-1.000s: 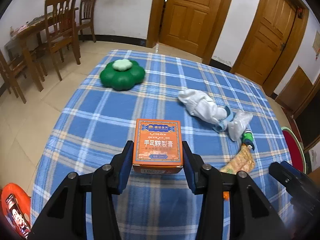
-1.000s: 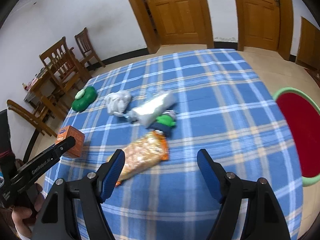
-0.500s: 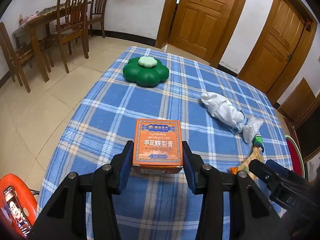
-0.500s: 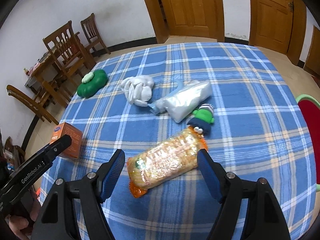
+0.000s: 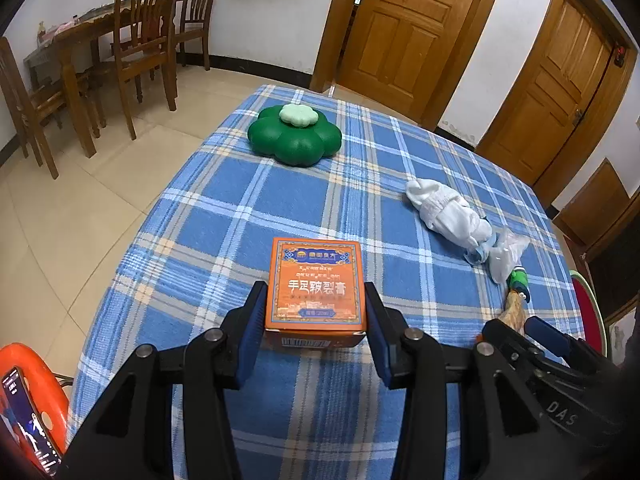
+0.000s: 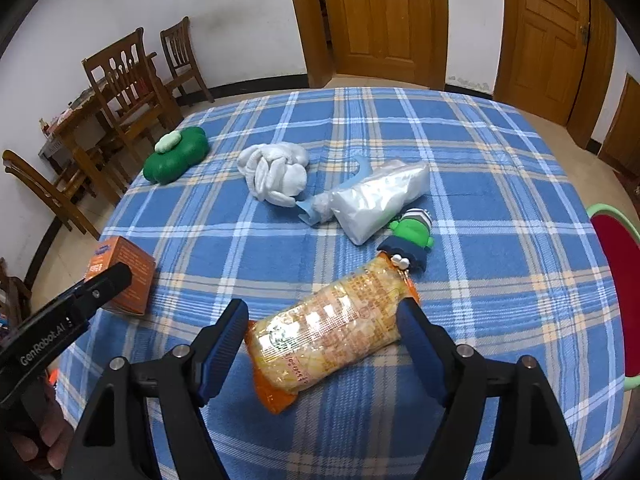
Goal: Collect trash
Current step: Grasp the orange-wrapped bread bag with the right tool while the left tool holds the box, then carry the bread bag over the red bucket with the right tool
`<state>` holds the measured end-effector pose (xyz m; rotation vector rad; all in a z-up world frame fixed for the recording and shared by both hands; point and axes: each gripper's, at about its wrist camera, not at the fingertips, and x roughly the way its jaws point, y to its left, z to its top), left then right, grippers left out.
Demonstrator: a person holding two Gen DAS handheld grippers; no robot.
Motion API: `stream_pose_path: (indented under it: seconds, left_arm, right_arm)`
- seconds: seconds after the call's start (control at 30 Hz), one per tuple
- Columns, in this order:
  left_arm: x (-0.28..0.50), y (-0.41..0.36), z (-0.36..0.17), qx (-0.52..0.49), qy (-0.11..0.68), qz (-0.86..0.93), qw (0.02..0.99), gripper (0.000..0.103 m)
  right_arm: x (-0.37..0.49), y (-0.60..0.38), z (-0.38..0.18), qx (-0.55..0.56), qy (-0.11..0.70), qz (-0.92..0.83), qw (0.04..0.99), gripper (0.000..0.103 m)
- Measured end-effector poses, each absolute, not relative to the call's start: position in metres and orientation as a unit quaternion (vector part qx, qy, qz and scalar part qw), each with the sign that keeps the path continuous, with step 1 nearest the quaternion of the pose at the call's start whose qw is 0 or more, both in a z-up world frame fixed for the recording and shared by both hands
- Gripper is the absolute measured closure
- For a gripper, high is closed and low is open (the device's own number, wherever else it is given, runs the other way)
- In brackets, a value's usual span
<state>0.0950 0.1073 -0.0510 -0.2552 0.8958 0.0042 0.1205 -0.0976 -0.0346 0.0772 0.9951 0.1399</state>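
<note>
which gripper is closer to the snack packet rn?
Right. The right gripper is open with the snack packet lying between its fingers. The left gripper is off to the packet's left, clamped on the orange box.

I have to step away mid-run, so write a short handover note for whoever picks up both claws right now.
Left claw: shut on the orange box, near the table's left edge.
Right claw: open, straddling the snack packet, not yet gripping.
On the checked cloth: white rag, clear plastic bag, green toy, green flower-shaped container.
Done: box picked. Left: close on the packet, then gather the remaining trash. No bin is clearly visible.
</note>
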Motion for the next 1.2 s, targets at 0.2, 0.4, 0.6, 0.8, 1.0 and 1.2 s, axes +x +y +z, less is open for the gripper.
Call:
stream_pose_path:
  seconds: [0.2,0.4,0.6,0.8,1.0,1.2]
  left_arm:
    - [0.094,0.105,-0.051,-0.123,0.431,0.000,0.894,0.056]
    - [0.093,0.102,-0.050,-0.121,0.432,-0.004,0.894,0.056]
    - [0.092,0.094,-0.047,-0.116,0.432,-0.012,0.894,0.056]
    - [0.090,0.085,-0.043,-0.110,0.432,-0.019,0.895,0.056]
    - [0.087,0.074,-0.037,-0.100,0.430,-0.029,0.897,0.056]
    - [0.084,0.056,-0.029,-0.087,0.427,-0.044,0.899,0.056]
  right_arm:
    - [0.116,-0.103,-0.044,0.043,0.487,0.064,0.870,0.021]
    - [0.107,-0.109,-0.044,0.043,0.479,0.067,0.874,0.035]
    - [0.102,-0.118,-0.043,0.058,0.477,0.077,0.874,0.038]
    - [0.091,-0.126,-0.037,0.065,0.472,0.077,0.876,0.038]
    - [0.078,-0.145,-0.024,0.068,0.456,0.065,0.885,0.038]
    - [0.069,-0.167,-0.012,0.086,0.443,0.056,0.891,0.038]
